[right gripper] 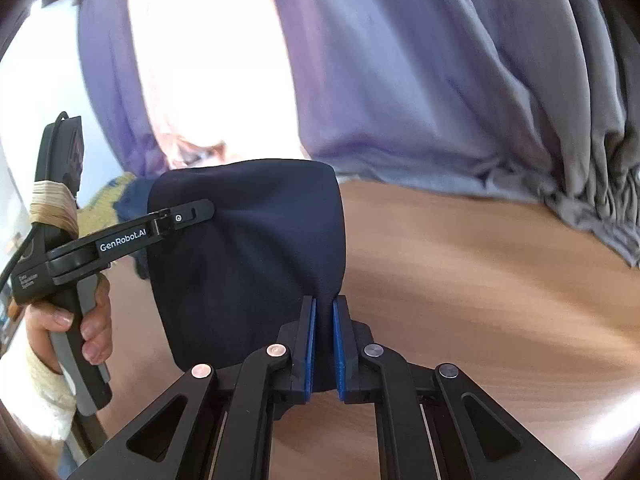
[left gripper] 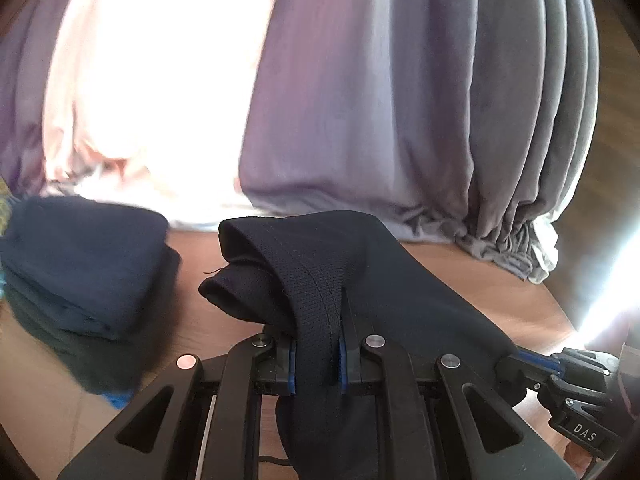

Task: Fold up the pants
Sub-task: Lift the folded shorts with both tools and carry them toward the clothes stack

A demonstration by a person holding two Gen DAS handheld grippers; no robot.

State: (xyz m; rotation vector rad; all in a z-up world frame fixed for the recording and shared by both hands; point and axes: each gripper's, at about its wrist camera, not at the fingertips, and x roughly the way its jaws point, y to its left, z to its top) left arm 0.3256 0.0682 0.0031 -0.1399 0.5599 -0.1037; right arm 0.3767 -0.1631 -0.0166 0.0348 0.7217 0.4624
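Note:
The dark navy pants [left gripper: 360, 264] hang lifted above the wooden table [right gripper: 480, 300], held at two points. In the left wrist view my left gripper [left gripper: 316, 360] is shut on a ribbed hem or waistband fold, its blue pads [left gripper: 291, 364] pressed against the cloth. From there the cloth stretches right to my right gripper [left gripper: 516, 354], which pinches the other corner. In the right wrist view my right gripper [right gripper: 324, 344] is shut on the lower right corner of the pants [right gripper: 248, 256]. There my left gripper [right gripper: 200, 210] grips the upper left edge, held by a hand [right gripper: 68, 320].
A stack of folded dark clothes [left gripper: 80, 272] sits on the table at the left. Grey and purple curtains [left gripper: 380, 100] hang behind the table's far edge, with bright window light between them. More cloth [right gripper: 108, 196], yellow and blue, lies beyond the pants.

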